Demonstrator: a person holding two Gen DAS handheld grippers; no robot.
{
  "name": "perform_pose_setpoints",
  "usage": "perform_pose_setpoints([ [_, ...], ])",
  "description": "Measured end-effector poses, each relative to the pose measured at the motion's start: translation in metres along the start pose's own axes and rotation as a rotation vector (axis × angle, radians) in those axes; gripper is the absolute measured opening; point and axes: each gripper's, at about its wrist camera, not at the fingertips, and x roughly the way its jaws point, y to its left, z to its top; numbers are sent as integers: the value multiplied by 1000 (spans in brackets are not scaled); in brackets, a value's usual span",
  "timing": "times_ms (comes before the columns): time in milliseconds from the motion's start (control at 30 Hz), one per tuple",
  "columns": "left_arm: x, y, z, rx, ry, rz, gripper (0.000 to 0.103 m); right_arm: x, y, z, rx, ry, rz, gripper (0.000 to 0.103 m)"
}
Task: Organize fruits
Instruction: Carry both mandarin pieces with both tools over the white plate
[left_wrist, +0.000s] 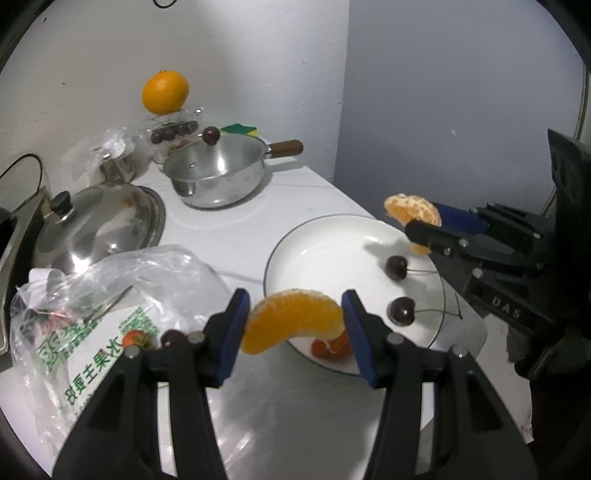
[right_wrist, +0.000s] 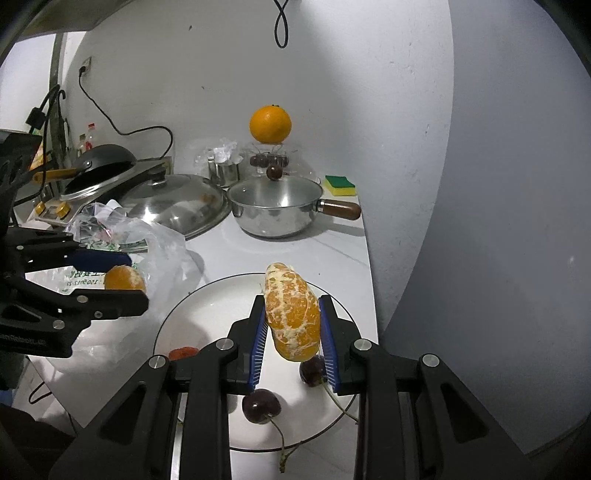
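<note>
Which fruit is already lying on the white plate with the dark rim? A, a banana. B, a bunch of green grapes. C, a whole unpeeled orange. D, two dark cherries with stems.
D: two dark cherries lie stems out on the white plate.

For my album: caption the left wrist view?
Left gripper holds an orange segment above a white plate with two cherries.

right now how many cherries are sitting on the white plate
2. One cherry lies farther back on the white plate, the other cherry nearer its front rim, both with stems. More dark cherries sit in the clear container behind the pot, off the plate.
</note>
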Motion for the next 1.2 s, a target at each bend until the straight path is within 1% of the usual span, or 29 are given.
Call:
perform_pose_setpoints([
  [367,29,-6,7,-9,25,-25,53,18,0,-7,13,35,53,29],
  [533,39,-5,6,-15,40,-34,53,30,4,-10,10,67,75,29],
  [633,44,-4,5,-14,47,-38,53,37,4,-11,27,87,107,29],
  [833,53,-1,4,-20,66,-46,53,47,8,-13,27,126,135,29],
  [900,54,-1,3,-22,69,-51,54,51,8,-14,30,139,158,29],
  [1200,60,4,2,-48,90,-62,54,60,9,-15,26,170,156,29],
])
